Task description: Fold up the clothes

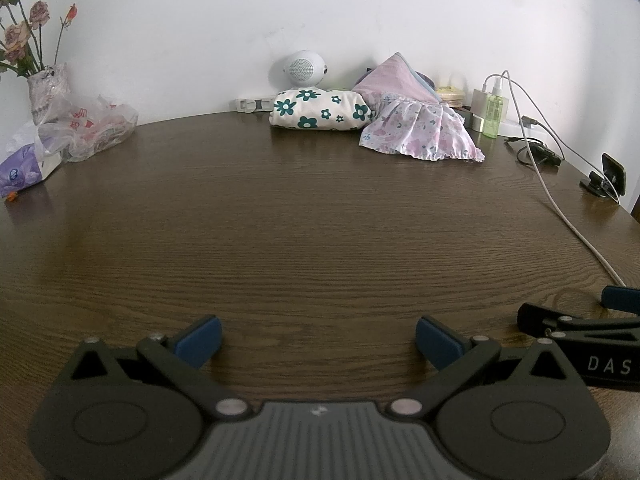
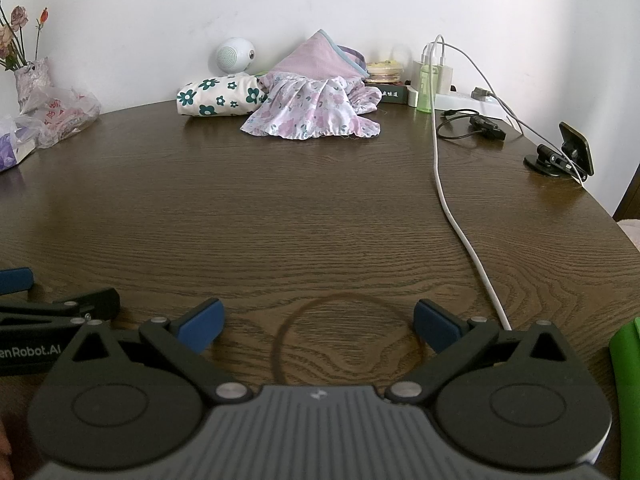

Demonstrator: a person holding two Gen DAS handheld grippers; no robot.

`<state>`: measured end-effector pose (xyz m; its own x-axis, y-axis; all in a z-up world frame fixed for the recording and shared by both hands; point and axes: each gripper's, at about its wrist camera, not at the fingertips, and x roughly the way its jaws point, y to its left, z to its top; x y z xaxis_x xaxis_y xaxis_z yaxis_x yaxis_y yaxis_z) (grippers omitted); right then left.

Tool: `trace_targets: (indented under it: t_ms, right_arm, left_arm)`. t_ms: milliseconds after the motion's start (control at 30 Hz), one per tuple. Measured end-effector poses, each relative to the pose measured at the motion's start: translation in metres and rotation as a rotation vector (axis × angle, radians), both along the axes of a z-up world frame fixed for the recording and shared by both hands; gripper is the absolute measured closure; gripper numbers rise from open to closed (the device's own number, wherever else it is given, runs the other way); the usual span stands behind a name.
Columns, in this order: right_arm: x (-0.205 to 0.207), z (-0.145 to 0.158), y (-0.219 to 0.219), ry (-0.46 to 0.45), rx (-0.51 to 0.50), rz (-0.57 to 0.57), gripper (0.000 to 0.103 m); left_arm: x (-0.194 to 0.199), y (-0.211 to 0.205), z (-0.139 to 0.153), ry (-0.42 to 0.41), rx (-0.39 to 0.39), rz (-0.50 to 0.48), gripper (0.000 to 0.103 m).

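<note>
**Dark wood table, clothes heaped at the far wall**

Brown wood-grain table (image 1: 320, 220) fills both views, bare across its middle. Left gripper (image 1: 319, 340) hovers low over the near edge, its blue pads spread wide with nothing between them. Right gripper (image 2: 319, 322) sits just beside it, equally wide and empty; each gripper shows only as a cropped sliver in the other's view.

Clothes lie well apart from both grippers, against the wall: a folded white bundle with dark green flowers (image 1: 320, 110), touching a loose pink floral dress (image 1: 420, 132) whose hem spills forward. A pink cloth (image 1: 396, 78) peaks behind the dress; what props it up is hidden.

A white cable (image 2: 452, 208) runs down the right side, its near end lost behind the right gripper. A green object (image 2: 626, 396) at the right edge is cut off and cannot be identified.
</note>
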<state>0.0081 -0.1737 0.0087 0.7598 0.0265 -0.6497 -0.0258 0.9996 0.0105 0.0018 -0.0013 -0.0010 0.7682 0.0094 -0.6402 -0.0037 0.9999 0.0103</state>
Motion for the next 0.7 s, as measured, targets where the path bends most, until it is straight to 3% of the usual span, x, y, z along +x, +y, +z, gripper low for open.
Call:
trace_targets:
  t_ms: [267,367,433,533,600,700]
  right_arm:
    - [0.002,-0.001,-0.001,0.001,-0.001,-0.025,0.000]
    - [0.007,0.006,-0.002,0.039,0.003,0.022,0.000]
    - [0.015,0.026,-0.014,0.049,0.053,0.031,0.000]
    - [0.031,0.076,-0.043,-0.037,0.190,0.078,0.000]
    - [0.066,0.105,-0.058,-0.079,0.232,0.128,0.000]
    - [0.113,0.098,-0.061,-0.059,0.208,0.160,0.001]
  left_arm:
    - [0.012,0.006,0.006,0.027,-0.031,-0.047,0.000]
    - [0.033,0.020,0.022,0.057,-0.133,-0.048,0.001]
    - [0.049,0.028,0.041,0.039,-0.170,-0.063,0.001]
    - [0.093,0.035,0.075,-0.012,-0.203,-0.129,0.000]
    - [0.143,0.027,0.086,-0.053,-0.165,-0.204,0.000]
    - [0.217,0.010,0.068,0.007,-0.148,-0.206,0.005]
